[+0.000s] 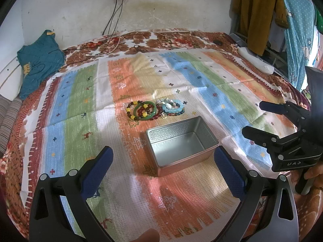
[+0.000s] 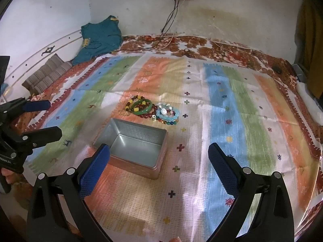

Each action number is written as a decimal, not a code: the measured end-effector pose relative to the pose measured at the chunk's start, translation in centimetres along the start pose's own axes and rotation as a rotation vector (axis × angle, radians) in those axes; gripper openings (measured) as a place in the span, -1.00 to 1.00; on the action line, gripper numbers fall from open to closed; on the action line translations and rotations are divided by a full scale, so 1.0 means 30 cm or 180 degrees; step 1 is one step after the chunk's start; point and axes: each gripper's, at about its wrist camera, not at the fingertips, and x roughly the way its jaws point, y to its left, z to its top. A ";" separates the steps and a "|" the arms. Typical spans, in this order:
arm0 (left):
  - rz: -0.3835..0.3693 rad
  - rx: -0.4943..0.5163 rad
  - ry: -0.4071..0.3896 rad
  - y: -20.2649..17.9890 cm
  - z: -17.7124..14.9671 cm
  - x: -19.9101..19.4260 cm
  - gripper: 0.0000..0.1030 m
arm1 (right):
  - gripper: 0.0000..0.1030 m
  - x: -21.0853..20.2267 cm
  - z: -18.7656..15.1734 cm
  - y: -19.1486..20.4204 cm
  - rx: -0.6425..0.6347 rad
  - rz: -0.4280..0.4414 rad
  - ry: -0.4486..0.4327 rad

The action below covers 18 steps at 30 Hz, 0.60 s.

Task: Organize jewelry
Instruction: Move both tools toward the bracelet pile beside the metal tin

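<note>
A pile of bracelets lies on the striped cloth: a green bangle (image 1: pixel 144 112) (image 2: pixel 141 107) over red and yellow bead strands, and a light blue bead bracelet (image 1: pixel 173 107) (image 2: pixel 168 114) with white stones. An open, empty metal tin (image 1: pixel 181 145) (image 2: pixel 132 147) sits just in front of them. My left gripper (image 1: pixel 161 161) (image 2: pixel 45 119) is open and empty, hovering near the tin's front. My right gripper (image 2: pixel 159 159) (image 1: pixel 252 119) is open and empty, to the tin's right.
The striped cloth (image 1: pixel 80 121) covers a floral bedsheet (image 1: pixel 161 38). A teal shirt (image 1: pixel 38 60) lies at the back left, cables and scissors (image 1: pixel 139 47) along the wall, a white object (image 1: pixel 256 59) at the back right, hanging clothes (image 1: pixel 260 14) beyond.
</note>
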 end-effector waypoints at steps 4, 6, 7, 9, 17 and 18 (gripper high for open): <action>0.0010 -0.0024 0.0007 0.005 0.002 -0.002 0.89 | 0.91 0.001 0.000 0.000 -0.0003 -0.0002 0.0002; -0.0010 -0.0009 0.0002 -0.003 0.004 0.004 0.89 | 0.91 0.002 0.001 -0.001 -0.0002 -0.0005 0.0006; -0.0017 -0.0023 0.0002 -0.002 0.004 0.004 0.89 | 0.91 0.003 0.000 -0.003 0.0003 -0.0010 0.0010; -0.0028 -0.0059 0.0001 0.002 0.006 0.003 0.89 | 0.91 0.007 -0.003 -0.007 0.0017 -0.0022 0.0022; -0.0018 -0.0148 0.0037 0.029 0.009 0.010 0.89 | 0.91 0.012 -0.007 -0.024 0.0049 -0.0062 0.0041; -0.0010 -0.0153 0.0046 0.031 0.009 0.009 0.89 | 0.91 0.013 -0.002 -0.018 0.0042 -0.0069 0.0046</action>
